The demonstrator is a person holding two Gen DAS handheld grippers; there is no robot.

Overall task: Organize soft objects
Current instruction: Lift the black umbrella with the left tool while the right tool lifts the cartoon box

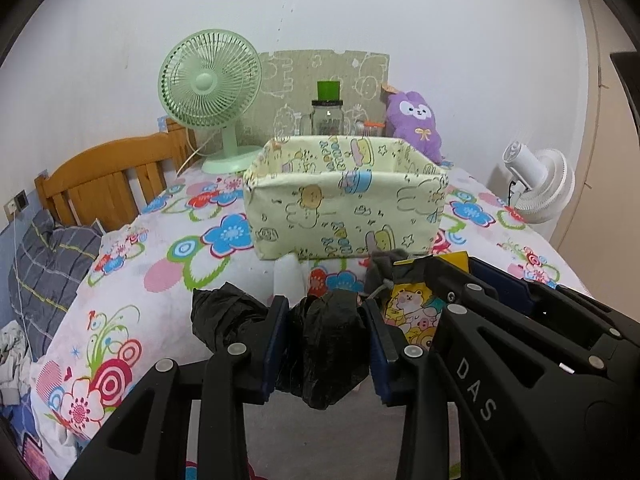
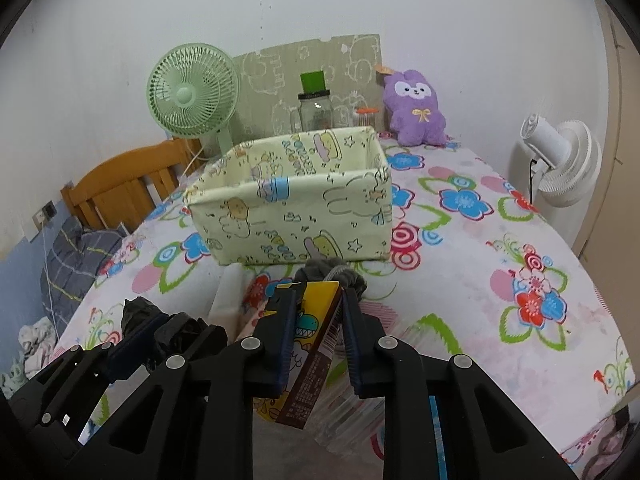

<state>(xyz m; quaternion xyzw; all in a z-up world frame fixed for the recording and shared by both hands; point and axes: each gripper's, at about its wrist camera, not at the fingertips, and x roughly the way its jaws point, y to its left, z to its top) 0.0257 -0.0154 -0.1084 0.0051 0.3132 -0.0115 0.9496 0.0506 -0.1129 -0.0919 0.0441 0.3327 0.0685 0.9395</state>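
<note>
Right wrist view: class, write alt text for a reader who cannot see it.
The right gripper is shut on a yellow cartoon-printed packet above a flowered bedspread. Just beyond stands an open pale-yellow fabric box. At lower left, the left gripper clamps crumpled black plastic.

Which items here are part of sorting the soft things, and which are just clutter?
Job items:
- black plastic bag, held by left gripper
- yellow cartoon packet, held by right gripper
- fabric bin
- grey pouch

Just lying about:
- green fan
- glass jar
- white fan
</note>
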